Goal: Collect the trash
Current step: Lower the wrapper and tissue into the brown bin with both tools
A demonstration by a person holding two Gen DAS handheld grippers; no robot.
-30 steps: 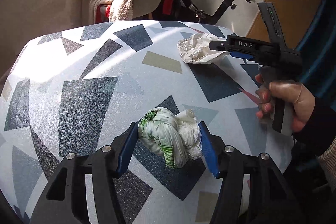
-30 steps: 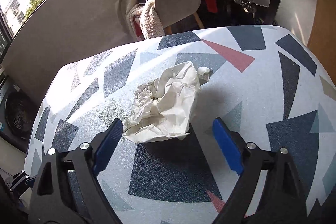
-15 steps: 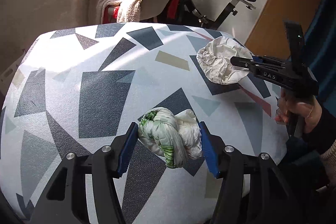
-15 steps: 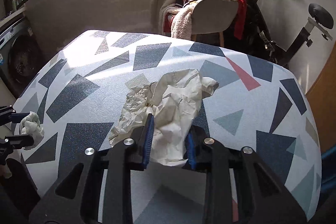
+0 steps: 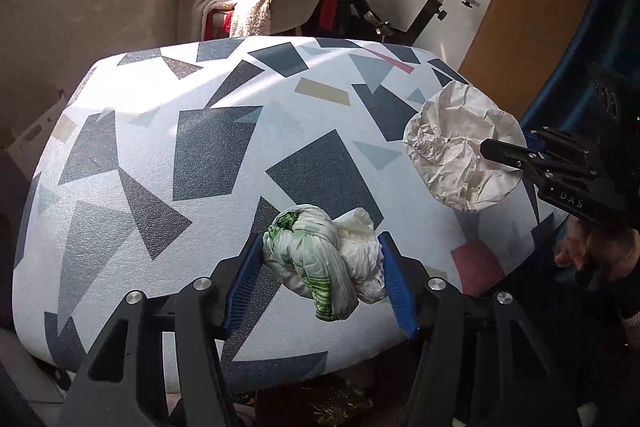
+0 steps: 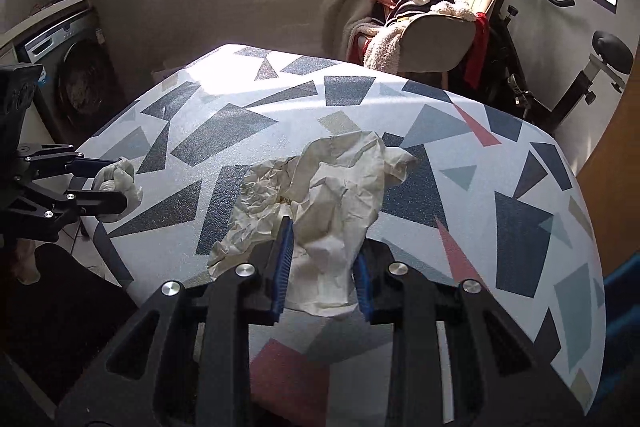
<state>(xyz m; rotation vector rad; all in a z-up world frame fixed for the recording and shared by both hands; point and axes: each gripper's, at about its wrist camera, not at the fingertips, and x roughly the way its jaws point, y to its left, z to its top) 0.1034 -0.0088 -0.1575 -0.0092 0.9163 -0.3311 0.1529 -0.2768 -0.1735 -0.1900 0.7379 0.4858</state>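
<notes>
Geometric-patterned bench [image 5: 208, 155], left tool [image 5: 320, 267] clamping knotted plastic bag [image 5: 320, 259], right tool [image 6: 322, 263], open a second ago, now pinching crumpled paper [image 6: 320, 195], both lifted toward near edge, washing machine [image 6: 76, 83] at 9 o'clock only in right view.

Black grippers [image 5: 322, 275], blue-padded fingers [image 5: 394, 283], silver screws, "DAS" lettering.

Two wrist fisheyes — close, angled down — shared table [image 5: 168, 147]
</notes>
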